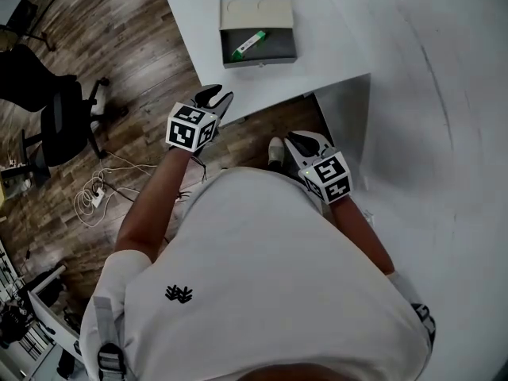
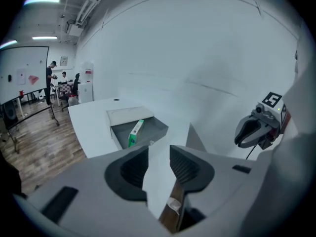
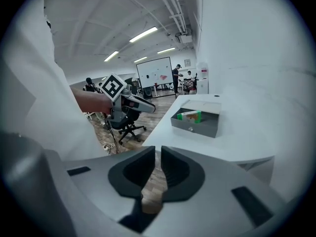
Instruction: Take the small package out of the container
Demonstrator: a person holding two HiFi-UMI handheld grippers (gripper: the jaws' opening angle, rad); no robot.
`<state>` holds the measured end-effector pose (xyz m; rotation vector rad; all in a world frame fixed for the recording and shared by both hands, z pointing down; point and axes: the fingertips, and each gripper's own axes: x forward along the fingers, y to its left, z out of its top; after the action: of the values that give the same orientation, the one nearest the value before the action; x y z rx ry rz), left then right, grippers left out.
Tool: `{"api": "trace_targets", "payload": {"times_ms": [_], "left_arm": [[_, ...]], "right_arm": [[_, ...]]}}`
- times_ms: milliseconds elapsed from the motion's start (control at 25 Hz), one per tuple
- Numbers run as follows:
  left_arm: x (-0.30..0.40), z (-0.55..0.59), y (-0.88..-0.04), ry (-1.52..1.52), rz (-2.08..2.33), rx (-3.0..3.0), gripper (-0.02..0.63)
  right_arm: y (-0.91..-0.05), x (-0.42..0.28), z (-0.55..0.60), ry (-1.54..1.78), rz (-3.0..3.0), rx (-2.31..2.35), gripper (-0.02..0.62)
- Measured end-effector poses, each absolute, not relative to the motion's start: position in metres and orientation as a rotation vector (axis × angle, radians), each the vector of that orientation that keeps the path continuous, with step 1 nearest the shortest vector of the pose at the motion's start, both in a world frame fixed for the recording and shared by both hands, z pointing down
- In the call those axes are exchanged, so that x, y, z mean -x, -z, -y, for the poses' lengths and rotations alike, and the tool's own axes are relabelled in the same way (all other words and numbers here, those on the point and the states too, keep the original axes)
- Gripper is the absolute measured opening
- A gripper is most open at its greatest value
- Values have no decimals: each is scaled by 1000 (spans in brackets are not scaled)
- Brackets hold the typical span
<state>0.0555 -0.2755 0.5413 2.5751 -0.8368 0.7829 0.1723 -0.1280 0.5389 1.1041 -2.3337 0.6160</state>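
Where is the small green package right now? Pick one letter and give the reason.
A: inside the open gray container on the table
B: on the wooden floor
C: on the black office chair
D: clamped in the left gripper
A: the small green package lies inside the open gray container, which stands on the white table.

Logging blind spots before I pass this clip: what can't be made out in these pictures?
- Print on the package: too small in all three views.
- Back half of the box: head view, covered by the cream lid.
- Package's lower part: right gripper view, behind the box's front wall.
- Part of the floor: head view, blocked by the person's white shirt.
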Motion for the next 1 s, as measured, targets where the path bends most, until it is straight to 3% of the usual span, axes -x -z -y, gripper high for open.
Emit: {"api": "trace_targets", "payload": {"times_ms": [720,1000], "left_arm": [[-118,420,-609,-1146,978,-2455,213],[-128,437,-635,-1266,949,-2405,215]], "right_arm": [[-559,-306,178,-688,2309,-1121,40],[-563,-332,186,-713,2295,-1143,40]]}}
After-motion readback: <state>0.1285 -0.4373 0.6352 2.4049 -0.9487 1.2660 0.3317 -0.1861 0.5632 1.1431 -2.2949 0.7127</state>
